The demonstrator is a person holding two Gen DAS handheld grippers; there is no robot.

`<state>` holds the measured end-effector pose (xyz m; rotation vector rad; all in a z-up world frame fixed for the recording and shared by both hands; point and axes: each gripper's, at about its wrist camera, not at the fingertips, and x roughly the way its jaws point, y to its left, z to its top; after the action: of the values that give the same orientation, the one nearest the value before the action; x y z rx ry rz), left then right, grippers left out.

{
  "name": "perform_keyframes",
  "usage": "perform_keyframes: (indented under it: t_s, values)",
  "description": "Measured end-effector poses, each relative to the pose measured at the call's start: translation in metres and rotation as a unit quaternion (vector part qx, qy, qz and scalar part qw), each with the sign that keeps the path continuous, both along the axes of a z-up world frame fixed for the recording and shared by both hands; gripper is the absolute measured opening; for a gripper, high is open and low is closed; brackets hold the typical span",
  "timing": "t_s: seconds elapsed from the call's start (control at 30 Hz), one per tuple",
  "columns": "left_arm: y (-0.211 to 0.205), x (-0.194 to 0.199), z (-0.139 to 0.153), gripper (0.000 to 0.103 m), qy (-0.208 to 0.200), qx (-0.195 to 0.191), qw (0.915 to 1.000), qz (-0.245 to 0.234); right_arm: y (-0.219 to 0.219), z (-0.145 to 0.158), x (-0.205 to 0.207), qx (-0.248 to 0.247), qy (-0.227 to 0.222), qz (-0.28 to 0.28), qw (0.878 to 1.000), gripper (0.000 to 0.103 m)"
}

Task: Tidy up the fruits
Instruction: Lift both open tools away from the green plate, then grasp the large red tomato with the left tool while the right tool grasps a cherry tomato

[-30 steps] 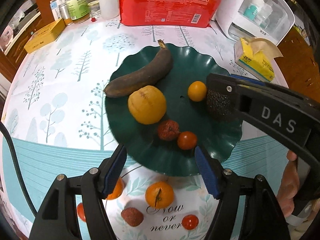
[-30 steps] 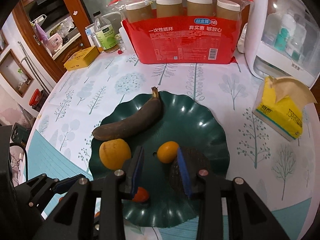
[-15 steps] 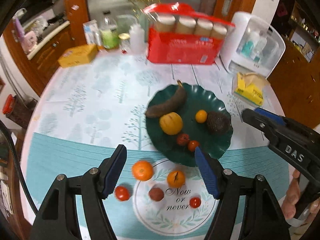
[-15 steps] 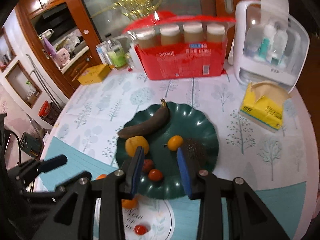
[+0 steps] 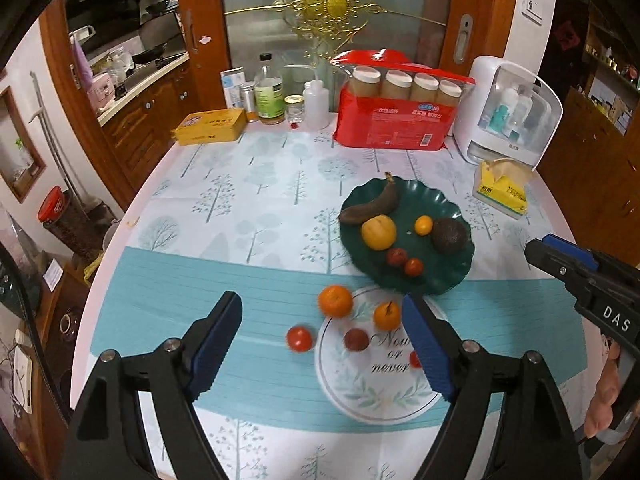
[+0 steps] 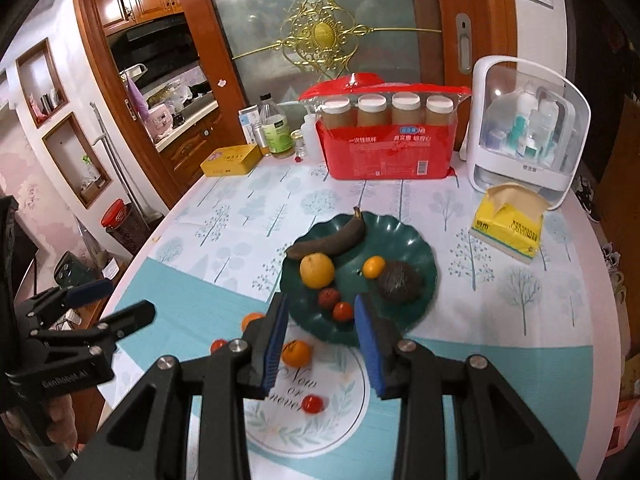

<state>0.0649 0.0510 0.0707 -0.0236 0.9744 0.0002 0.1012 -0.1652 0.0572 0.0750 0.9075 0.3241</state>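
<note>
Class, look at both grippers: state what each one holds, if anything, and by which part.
Nothing is held. The left gripper has just been opening, with nothing between its fingers; the right gripper is narrower but also empty, above the table.

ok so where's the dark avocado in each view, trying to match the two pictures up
Left wrist view: the avocado lies at the right side of the green plate, right of centre in the picture.
Right wrist view: the avocado lies on the plate's right half, just right of centre, above the right gripper.
Shared landmark: the small orange fruit just left of the avocado.
</note>
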Motion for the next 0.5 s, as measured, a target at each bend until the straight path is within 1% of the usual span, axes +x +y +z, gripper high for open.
perform_keyframes:
  t_s: [0.1, 0.23, 0.37, 0.43, 0.5]
  values:
    - [0.010, -0.009, -0.007, 0.081, 0.003, -0.003, 1.0000, 0.004, 0.004, -0.008, -0.008, 0.005, 0.011, 0.004, 1.000, 0.035]
    - [0.023, -0.013, -0.030, 0.081, 0.010, -0.007, 0.9999, 0.005, 0.013, -0.024, -0.021, -0.005, 0.018, 0.009, 1.000, 0.035]
    - [0.029, -0.009, -0.062, 0.081, 0.031, -0.004, 0.9995, 0.002, 0.028, -0.054, -0.028, -0.024, 0.033, 0.018, 0.999, 0.035]
    - [0.031, -0.003, -0.081, 0.081, 0.042, -0.002, 0.9991, -0.002, 0.033, -0.072, -0.030, -0.020, 0.047, 0.022, 0.998, 0.035]
    - [0.035, 0.001, -0.099, 0.081, 0.053, -0.011, 0.9985, -0.006, 0.037, -0.090, -0.032, -0.015, 0.059, 0.023, 0.998, 0.035]
